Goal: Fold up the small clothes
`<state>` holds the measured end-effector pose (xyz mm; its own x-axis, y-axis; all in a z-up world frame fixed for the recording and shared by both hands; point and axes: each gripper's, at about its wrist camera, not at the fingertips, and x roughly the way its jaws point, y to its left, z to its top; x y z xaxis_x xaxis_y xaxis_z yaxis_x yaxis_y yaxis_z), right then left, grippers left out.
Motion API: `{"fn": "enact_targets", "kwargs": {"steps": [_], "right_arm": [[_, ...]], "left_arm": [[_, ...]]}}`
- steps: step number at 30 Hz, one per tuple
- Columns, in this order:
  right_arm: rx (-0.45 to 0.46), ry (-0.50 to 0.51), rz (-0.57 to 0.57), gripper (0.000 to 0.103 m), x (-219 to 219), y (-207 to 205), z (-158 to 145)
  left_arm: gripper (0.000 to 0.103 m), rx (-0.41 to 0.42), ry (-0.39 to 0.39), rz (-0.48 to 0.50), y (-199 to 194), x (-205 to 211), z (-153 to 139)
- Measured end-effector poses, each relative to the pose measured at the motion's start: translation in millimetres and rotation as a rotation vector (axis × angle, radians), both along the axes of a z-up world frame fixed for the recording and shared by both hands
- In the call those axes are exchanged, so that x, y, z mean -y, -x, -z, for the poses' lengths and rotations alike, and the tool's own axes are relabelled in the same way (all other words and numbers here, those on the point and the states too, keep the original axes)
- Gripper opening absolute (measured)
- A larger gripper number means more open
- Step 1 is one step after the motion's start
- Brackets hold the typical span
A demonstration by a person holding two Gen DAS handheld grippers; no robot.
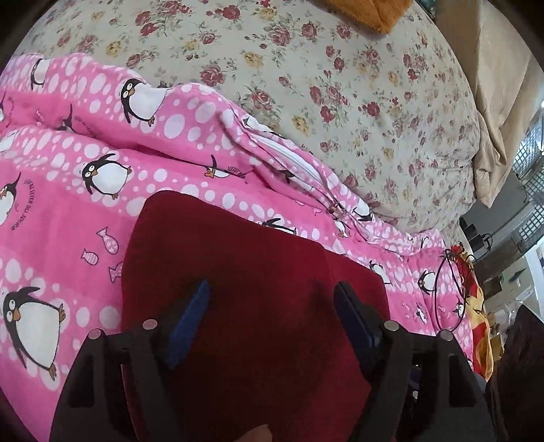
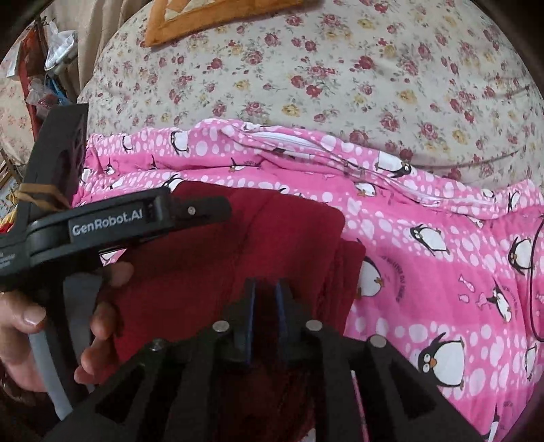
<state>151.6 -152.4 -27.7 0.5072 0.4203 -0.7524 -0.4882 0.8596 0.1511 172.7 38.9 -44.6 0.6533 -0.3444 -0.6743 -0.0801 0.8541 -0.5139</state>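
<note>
A dark red, soft-napped small garment [image 1: 244,282] is seen lying on a pink penguin-and-dot printed blanket [image 1: 68,210], which is itself spread over a cream bedsheet with a red and yellow rose print [image 1: 340,85]. In the left wrist view the garment is presented as a flat, roughly rectangular slab with a rounded far corner; a second layer is made out along its right side, where a lower edge juts out from under the top one. In the right wrist view [image 2: 210,258] the same stacked edges are noted at the garment's right border, and a shallow crease is seen running across the upper surface. The cloth is plain, with no print or trim discernible. The left gripper [image 1: 272,295] is held over the garment with its blue-padded fingers [image 1: 190,323] spread wide, nothing being gripped between them. The right gripper [image 2: 267,299] is recorded with its fingers drawn close together and red cloth showing in the narrow slot between the pads; the near portion of the garment appears pinched there. The black body of the left gripper, marked GenRobot.AI, is visible in the right wrist view, with the person's left hand [image 2: 51,323] wrapped round its handle. An orange fabric item [image 2: 204,17] is noted at the far edge of the bed.
</note>
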Motion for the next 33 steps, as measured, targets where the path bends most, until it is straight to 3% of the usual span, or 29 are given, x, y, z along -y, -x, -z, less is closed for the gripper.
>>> {"fn": "enact_targets", "kwargs": {"steps": [7,10,14,18,21,22,25,29,31,33], "right_arm": [[0.04,0.028,-0.04,0.013,-3.2,5.9,-2.4],[0.047,-0.032,-0.027,0.013,5.0,10.8,-12.2],[0.075,-0.105,-0.044,0.013,18.7,37.8,-41.0],[0.089,-0.033,-0.147,0.013,16.0,85.0,-46.8],[-0.034,0.071,-0.097,0.017,18.5,94.6,-12.2],[-0.074,0.091,-0.077,0.022,19.5,91.9,-1.6],[-0.105,0.041,-0.052,0.022,24.3,86.4,0.2],[-0.03,0.002,-0.013,0.022,35.7,103.3,-16.4],[0.031,0.023,0.005,0.022,41.2,116.5,-28.4],[0.085,0.033,0.037,0.025,48.0,135.5,-36.0]], "left_arm": [[0.06,-0.012,-0.036,0.028,3.6,1.1,-10.3],[0.06,0.012,-0.116,0.001,20.4,7.1,-25.3],[0.06,0.031,-0.14,0.029,53.1,12.4,-40.4],[0.06,-0.043,-0.278,0.013,87.4,27.3,-36.9],[0.067,-0.062,-0.348,-0.017,102.0,36.0,-27.7],[0.073,-0.067,-0.348,-0.025,102.3,36.7,-24.8],[0.091,-0.083,-0.338,-0.067,100.0,31.8,-16.1],[0.091,-0.141,-0.122,-0.101,98.6,6.8,-1.9],[0.09,-0.117,-0.178,-0.09,101.0,12.2,-8.3],[0.09,-0.08,-0.286,-0.086,105.4,24.1,-17.6]]}}
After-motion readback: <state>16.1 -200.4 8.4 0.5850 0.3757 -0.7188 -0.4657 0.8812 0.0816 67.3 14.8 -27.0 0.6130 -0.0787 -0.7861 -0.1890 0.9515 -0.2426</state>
